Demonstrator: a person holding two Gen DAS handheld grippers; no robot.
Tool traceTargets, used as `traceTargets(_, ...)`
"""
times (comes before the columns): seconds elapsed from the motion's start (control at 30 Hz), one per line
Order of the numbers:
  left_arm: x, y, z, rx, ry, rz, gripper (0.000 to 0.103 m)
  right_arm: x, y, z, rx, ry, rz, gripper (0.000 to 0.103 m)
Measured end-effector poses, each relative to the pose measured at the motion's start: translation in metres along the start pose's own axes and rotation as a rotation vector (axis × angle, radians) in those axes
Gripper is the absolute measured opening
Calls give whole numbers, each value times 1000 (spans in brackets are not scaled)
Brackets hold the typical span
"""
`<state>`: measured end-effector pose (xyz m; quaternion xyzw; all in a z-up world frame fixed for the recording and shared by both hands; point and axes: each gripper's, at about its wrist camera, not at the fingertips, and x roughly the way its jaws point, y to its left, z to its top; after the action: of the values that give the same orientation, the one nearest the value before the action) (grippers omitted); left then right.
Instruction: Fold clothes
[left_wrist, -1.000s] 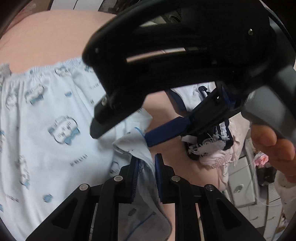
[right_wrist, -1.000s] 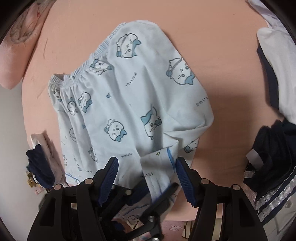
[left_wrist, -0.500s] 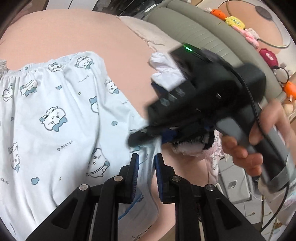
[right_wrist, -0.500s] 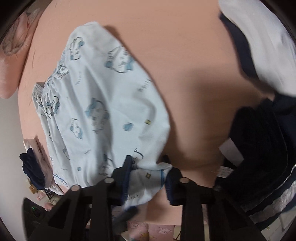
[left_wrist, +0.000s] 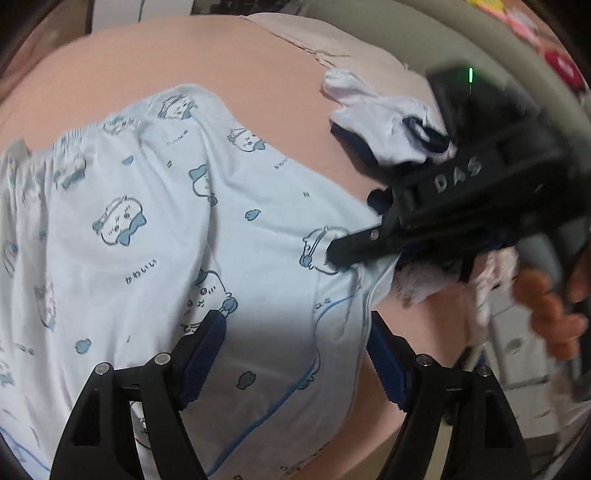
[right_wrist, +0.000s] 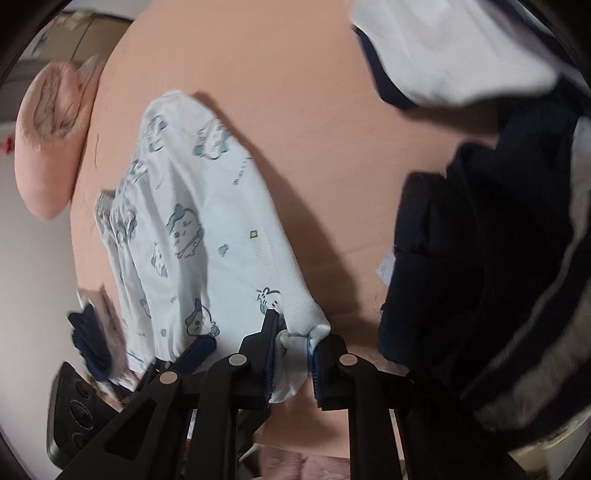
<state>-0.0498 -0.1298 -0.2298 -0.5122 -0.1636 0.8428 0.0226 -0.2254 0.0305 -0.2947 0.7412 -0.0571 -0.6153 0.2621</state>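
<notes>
Pale blue shorts (left_wrist: 155, 236) printed with cartoon animals lie spread on a pink bed sheet (left_wrist: 229, 55). My left gripper (left_wrist: 295, 354) stands open just above them, its blue pads wide apart over the near leg and holding nothing. In the right wrist view my right gripper (right_wrist: 295, 354) is shut on the leg hem of the shorts (right_wrist: 207, 229), and the cloth bunches between its pads. The right gripper's black body (left_wrist: 472, 192) reaches in from the right, with its fingertip on the cloth. A blue pad of the left gripper (right_wrist: 195, 349) shows beside it.
A white and navy garment (left_wrist: 380, 122) lies at the far right of the bed. A heap of dark navy clothes (right_wrist: 480, 258) sits close to the right gripper. A pink pillow (right_wrist: 51, 140) lies at the left edge. A hand (left_wrist: 550, 314) holds the right gripper.
My left gripper has opened and let go of the leg hem. My right gripper has shut on that hem and drawn it sideways, so the shorts now lie folded narrower.
</notes>
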Motion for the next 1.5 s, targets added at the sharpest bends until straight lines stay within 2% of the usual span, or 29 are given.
traceTargets(0.13,7,-16,0,75,2,87,75,-16,15,-10,-75,-54,-46,14)
traceTargets(0.23,8,-21,1,85,-2,104,75,-26,22,-18,-98,-82,-52,14)
traceTargets(0.33,7,-24,5,75,-28,104,75,-34,27,-24,-113,-102,-61,14)
traceTargets(0.43,6,-26,9,64,-54,104,75,-25,36,-29,-111,-112,-35,14)
traceTargets(0.5,5,-27,11,57,-71,105,75,-59,26,-22,-107,-132,-16,14)
traceTargets(0.63,5,-22,16,23,-100,83,75,-52,41,-34,-103,-142,33,14)
traceTargets(0.73,7,-15,19,-11,-127,58,75,-24,62,-36,-88,-120,95,14)
traceTargets(0.87,5,-9,23,-40,-174,31,75,-22,72,-43,-101,-134,83,14)
traceTargets(0.9,2,-11,24,-36,-193,29,73,-25,72,-44,-100,-135,90,14)
traceTargets(0.97,-2,-16,25,-25,-221,43,62,-30,72,-46,-95,-134,120,14)
traceTargets(1.03,-4,-21,27,-18,-244,58,38,-31,75,-48,-92,-141,134,14)
traceTargets(1.1,-9,-21,26,-26,-259,63,28,-32,76,-49,-89,-144,144,14)
traceTargets(1.2,-15,-19,24,-32,-257,62,21,-30,77,-50,-81,-134,171,14)
traceTargets(1.3,-21,-15,21,-28,-265,62,14,-28,74,-48,-66,-93,189,19)
traceTargets(1.37,-22,-10,22,-40,-268,48,11,-31,70,-45,-56,-59,187,35)
traceTargets(1.43,-25,-3,22,-52,-271,31,10,-32,69,-42,-38,-50,173,63)
traceTargets(1.5,-30,3,20,-56,-275,22,9,-35,67,-40,-33,-54,164,69)
